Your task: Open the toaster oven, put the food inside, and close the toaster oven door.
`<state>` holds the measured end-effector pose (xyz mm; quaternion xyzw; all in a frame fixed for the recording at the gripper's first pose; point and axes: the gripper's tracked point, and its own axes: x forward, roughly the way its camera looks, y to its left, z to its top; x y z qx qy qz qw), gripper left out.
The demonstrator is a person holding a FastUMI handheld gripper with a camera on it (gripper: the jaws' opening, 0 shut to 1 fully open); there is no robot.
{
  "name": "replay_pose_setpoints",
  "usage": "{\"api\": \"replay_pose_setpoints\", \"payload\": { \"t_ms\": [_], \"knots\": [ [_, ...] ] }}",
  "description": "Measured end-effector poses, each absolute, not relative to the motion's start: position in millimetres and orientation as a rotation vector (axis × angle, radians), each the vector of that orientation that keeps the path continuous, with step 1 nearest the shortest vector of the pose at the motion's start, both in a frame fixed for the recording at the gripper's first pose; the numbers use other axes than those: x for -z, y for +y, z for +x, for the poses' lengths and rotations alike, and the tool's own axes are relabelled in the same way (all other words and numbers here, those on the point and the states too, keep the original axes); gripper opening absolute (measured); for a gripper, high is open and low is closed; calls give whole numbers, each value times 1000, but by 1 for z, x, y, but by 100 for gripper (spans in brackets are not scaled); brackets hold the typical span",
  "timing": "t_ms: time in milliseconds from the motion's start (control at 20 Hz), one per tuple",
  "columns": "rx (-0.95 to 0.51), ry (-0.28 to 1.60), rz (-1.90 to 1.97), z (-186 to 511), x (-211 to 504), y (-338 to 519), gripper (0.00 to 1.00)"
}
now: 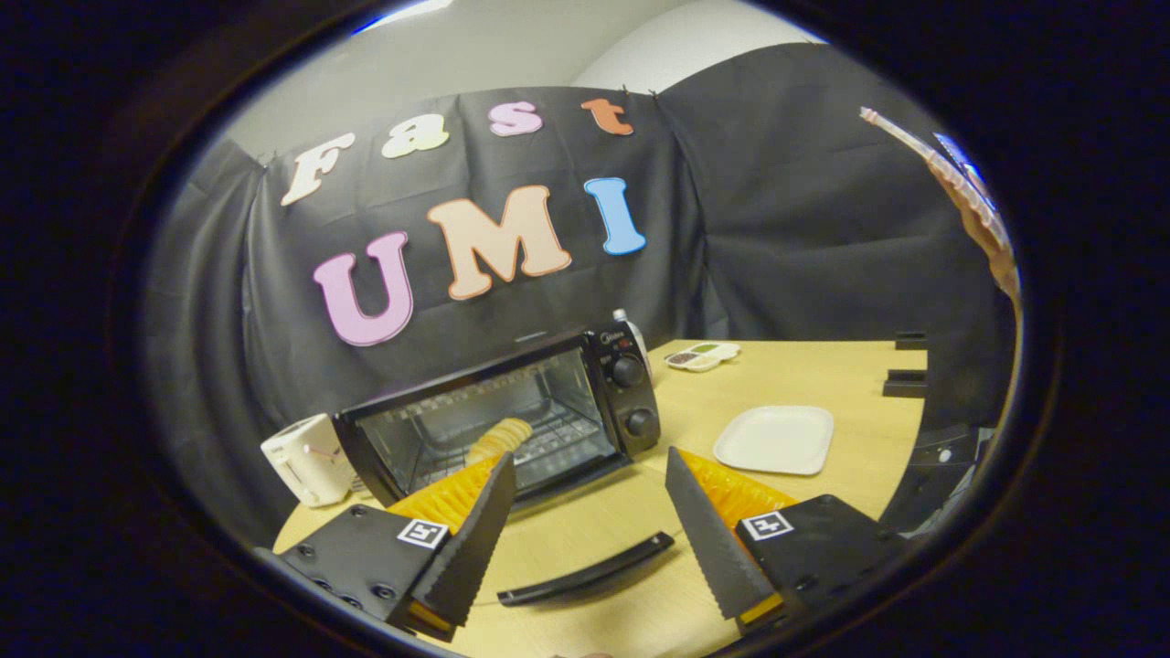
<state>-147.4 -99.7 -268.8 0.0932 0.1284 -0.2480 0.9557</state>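
A black toaster oven (pixel 512 411) stands on the wooden table (pixel 823 375) with its door dropped open; the door's black handle (pixel 585 568) lies low between my fingers. A ridged, pale yellow piece of food (pixel 501 437) rests on the rack inside the oven, just past my left fingertip. My gripper (pixel 589 452) is open in front of the oven mouth, fingers wide apart with nothing between them and touching neither the food nor the handle.
An empty white plate (pixel 775 439) lies right of the oven. A small white appliance (pixel 306 457) stands at the oven's left, a bottle (pixel 631 324) behind it, and a small flat device (pixel 702 355) farther back. A person's hand (pixel 983 219) is raised at the far right.
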Motion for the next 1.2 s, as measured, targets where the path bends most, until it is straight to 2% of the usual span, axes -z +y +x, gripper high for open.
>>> {"api": "replay_pose_setpoints", "payload": {
  "t_ms": [450, 1200],
  "knots": [
    [380, 355, 120, -190, 302, -69, 100],
    [327, 541, 15, -201, 359, -59, 100]
  ]
}}
